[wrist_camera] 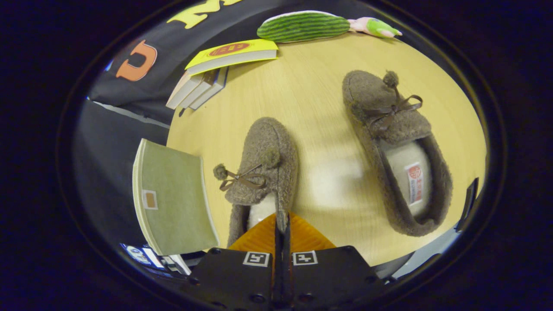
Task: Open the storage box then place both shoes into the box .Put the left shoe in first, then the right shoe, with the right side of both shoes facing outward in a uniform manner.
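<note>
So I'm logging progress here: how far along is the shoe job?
Early. In hand: the gripper is shut on the rim of the near shoe, pinching its side wall by the opening. Left to do: the other shoe lies untouched on the table. No shoe looks boxed yet; I can't tell whether the box is open.

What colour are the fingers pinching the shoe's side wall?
Orange, ribbed fingers in the gripper view, shut on the brown shoe.
</note>
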`<state>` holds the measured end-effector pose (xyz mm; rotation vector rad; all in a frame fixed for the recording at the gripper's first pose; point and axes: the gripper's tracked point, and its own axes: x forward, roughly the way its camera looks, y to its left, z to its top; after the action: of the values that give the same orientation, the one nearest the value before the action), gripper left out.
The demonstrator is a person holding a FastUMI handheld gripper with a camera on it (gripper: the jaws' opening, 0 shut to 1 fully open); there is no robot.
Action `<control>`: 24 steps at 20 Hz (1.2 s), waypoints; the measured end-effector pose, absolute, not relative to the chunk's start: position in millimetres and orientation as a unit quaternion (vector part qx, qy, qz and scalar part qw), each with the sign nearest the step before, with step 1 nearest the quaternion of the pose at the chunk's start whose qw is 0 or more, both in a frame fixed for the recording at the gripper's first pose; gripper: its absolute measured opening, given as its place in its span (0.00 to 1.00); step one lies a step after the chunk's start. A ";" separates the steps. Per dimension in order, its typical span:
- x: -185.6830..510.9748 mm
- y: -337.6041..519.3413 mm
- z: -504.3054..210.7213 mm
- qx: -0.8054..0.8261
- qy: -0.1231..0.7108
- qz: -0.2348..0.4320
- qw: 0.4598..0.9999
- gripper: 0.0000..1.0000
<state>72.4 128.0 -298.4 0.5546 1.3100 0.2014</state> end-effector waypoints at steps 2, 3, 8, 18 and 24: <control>72.2 133.3 -274.2 0.269 0.584 0.099 0.760 0.06; 72.5 138.2 -260.3 0.274 0.575 0.104 0.764 0.06; 75.1 182.6 -181.4 0.264 0.530 0.142 0.793 0.06; 73.8 342.9 -67.1 0.279 0.483 0.228 0.798 0.06; 58.3 426.7 -76.6 0.283 0.506 0.252 0.775 0.06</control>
<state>58.3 426.7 -76.6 0.6130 1.0967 0.5455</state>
